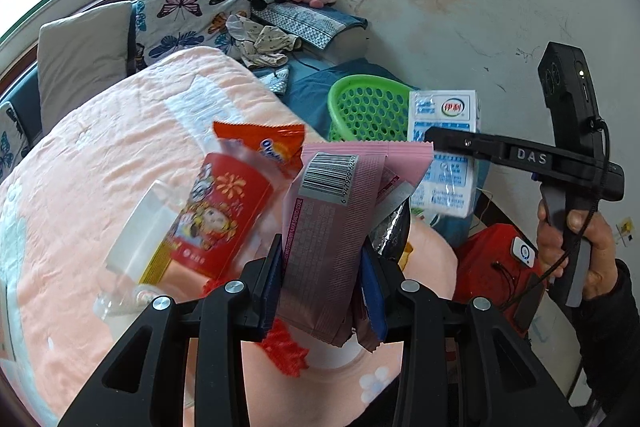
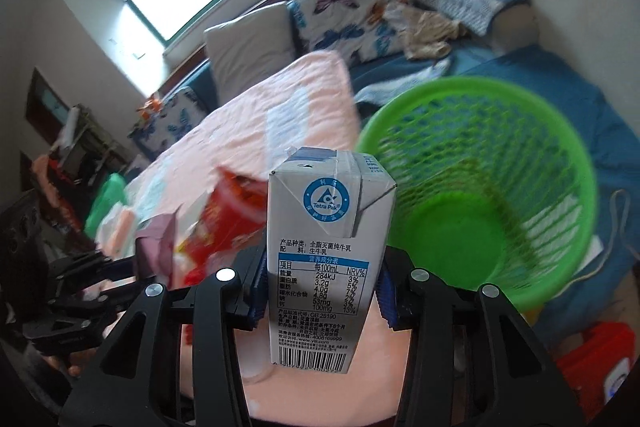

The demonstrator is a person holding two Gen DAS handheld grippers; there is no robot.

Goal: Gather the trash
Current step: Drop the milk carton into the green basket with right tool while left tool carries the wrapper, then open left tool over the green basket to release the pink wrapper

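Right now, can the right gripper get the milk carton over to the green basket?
Probably yes. The right gripper is shut on the milk carton, and the green basket sits just ahead to its right, mouth open toward it, with nothing visible between. The left gripper, clamping a pink wrapper, is off to the side.

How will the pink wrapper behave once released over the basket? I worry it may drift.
The pink wrapper looks thin and creased, bending between the left gripper jaws, so probably floppy. It seems empty and light, so it may flutter past the green basket.
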